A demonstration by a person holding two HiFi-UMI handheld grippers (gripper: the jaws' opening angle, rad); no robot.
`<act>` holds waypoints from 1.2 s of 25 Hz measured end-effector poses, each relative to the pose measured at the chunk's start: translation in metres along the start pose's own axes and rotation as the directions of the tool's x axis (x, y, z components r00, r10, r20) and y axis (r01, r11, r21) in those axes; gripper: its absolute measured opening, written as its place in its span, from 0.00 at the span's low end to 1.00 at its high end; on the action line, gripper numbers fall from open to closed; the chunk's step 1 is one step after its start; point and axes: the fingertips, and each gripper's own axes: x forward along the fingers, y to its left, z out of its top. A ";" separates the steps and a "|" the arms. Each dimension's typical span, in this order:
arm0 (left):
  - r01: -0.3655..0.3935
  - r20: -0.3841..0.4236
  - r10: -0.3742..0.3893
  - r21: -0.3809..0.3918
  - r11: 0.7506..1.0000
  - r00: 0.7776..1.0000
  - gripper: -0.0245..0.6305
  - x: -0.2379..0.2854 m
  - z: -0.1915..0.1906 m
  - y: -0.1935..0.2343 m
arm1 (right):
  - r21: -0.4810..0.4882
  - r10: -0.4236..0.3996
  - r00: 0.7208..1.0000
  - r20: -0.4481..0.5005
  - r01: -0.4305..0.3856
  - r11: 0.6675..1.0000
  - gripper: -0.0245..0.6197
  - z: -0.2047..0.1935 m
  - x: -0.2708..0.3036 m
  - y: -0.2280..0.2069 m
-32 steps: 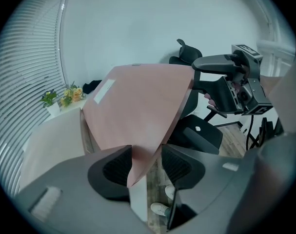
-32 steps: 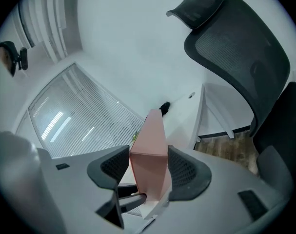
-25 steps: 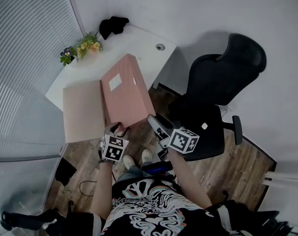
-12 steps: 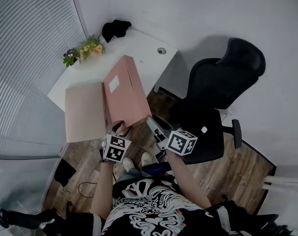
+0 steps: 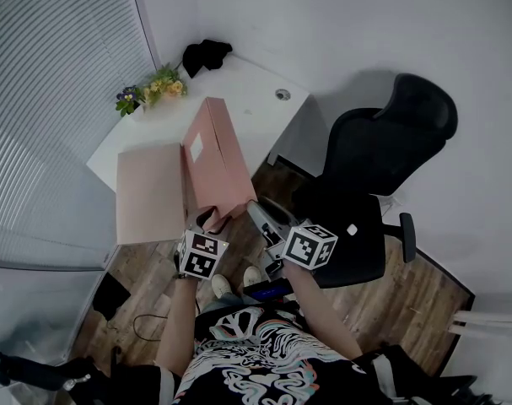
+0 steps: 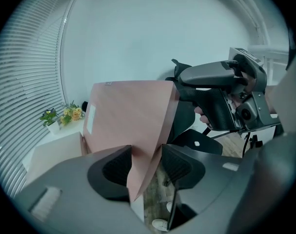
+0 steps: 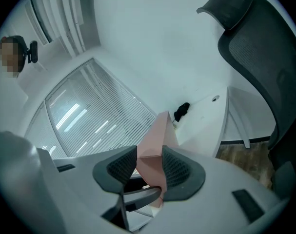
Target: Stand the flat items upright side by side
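Two flat boxes lie over the white surface (image 5: 247,91): a pink box (image 5: 213,163) tilted up on edge, and a beige box (image 5: 150,192) lying flat at its 9 o'clock. The left tool (image 5: 203,220) is clenched on the pink box's 6 o'clock corner. The right tool (image 5: 256,211), whose jaws have just been closing and then easing slightly, grips its 5 o'clock corner.

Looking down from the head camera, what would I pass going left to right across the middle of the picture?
window blinds → beige flat box → pink flat box → black office chair
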 end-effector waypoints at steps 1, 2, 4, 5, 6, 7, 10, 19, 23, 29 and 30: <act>-0.002 0.002 0.002 -0.003 1.000 1.000 0.33 0.000 0.000 0.001 | -0.006 0.008 1.000 -0.003 -0.008 1.000 0.26 0.001 0.001 0.003; -0.004 0.004 0.004 -0.006 1.000 1.000 0.33 -0.001 0.001 0.001 | -0.011 0.016 1.000 -0.004 -0.016 1.000 0.26 0.001 0.003 0.006; -0.007 0.007 0.007 -0.011 1.000 1.000 0.33 -0.002 0.002 0.002 | -0.015 0.033 0.999 -0.004 -0.033 0.999 0.26 0.003 0.005 0.012; -0.008 0.007 0.008 -0.013 1.000 1.000 0.33 -0.002 0.003 0.002 | -0.016 0.042 0.999 -0.004 -0.042 0.999 0.26 0.003 0.007 0.015; -0.008 0.004 0.008 -0.014 1.000 1.000 0.33 -0.002 0.003 0.002 | -0.019 0.051 0.999 -0.005 -0.051 0.999 0.26 0.004 0.009 0.018; -0.007 0.000 0.007 -0.014 1.000 1.000 0.33 -0.002 0.002 0.002 | -0.023 0.060 0.998 -0.007 -0.060 0.998 0.26 0.005 0.011 0.021; -0.004 -0.003 0.004 -0.014 1.000 1.000 0.33 -0.002 0.002 0.001 | -0.043 0.080 0.997 -0.016 -0.081 0.996 0.26 0.005 0.015 0.030; -0.001 -0.008 0.001 -0.001 1.000 1.000 0.33 0.000 0.001 -0.007 | -0.102 0.073 0.996 -0.050 -0.078 0.992 0.26 -0.001 0.016 0.031; -0.005 -0.005 0.005 -0.001 1.000 1.000 0.33 -0.002 0.001 -0.008 | -0.109 0.089 0.995 -0.054 -0.095 0.990 0.27 0.001 0.017 0.032; -0.004 0.015 0.004 0.007 1.000 1.000 0.33 -0.011 0.008 -0.010 | -0.105 0.116 0.991 -0.063 -0.122 0.987 0.28 0.006 0.020 0.031; -0.001 0.017 0.001 0.012 1.000 1.000 0.33 -0.012 0.008 -0.010 | -0.105 0.119 0.991 -0.064 -0.125 0.987 0.29 0.008 0.020 0.031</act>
